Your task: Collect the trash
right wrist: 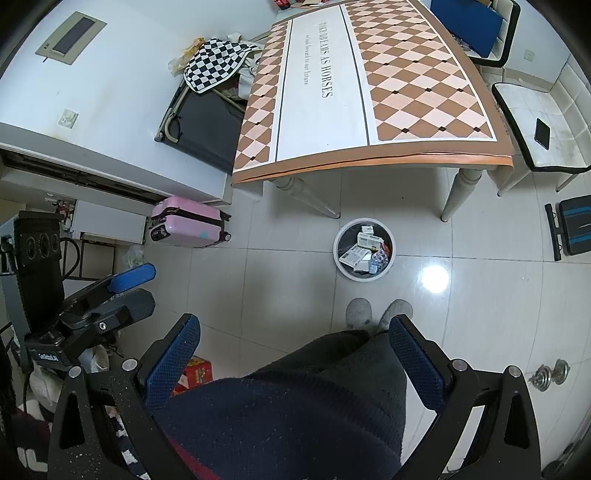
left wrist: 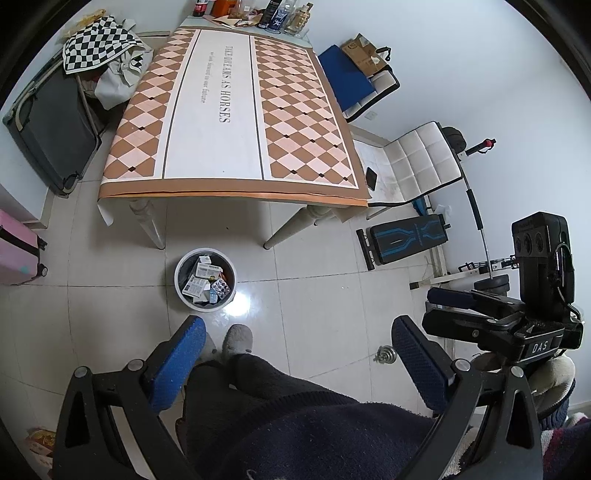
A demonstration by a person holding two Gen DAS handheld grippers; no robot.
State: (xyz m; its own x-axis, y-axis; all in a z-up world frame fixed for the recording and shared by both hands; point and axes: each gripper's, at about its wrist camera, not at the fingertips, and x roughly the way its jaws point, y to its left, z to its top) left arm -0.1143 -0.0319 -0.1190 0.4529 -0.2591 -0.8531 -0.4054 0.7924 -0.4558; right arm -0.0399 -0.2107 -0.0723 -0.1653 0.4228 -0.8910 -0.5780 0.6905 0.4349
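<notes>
A round white trash bin (left wrist: 180, 286) stands on the tiled floor in front of the table; it holds several medicine boxes and blister packs (left wrist: 207, 282). It also shows in the right wrist view (right wrist: 337, 254). My left gripper (left wrist: 299, 341) is open and empty, held high above the floor over my legs. My right gripper (right wrist: 295, 339) is open and empty at a similar height. Each gripper shows in the other's view: the right one (left wrist: 458, 308) at the right edge, the left one (right wrist: 136, 286) at the left.
A table (left wrist: 236, 122) with a checkered cloth stands beyond the bin; bottles and clutter (left wrist: 258, 14) sit at its far end. White chairs (left wrist: 413, 166), a phone (left wrist: 371, 178), a pink suitcase (right wrist: 188, 221), a dark open suitcase (left wrist: 51, 125), a weight bench (left wrist: 406, 238) and a dumbbell (right wrist: 550, 374) surround it.
</notes>
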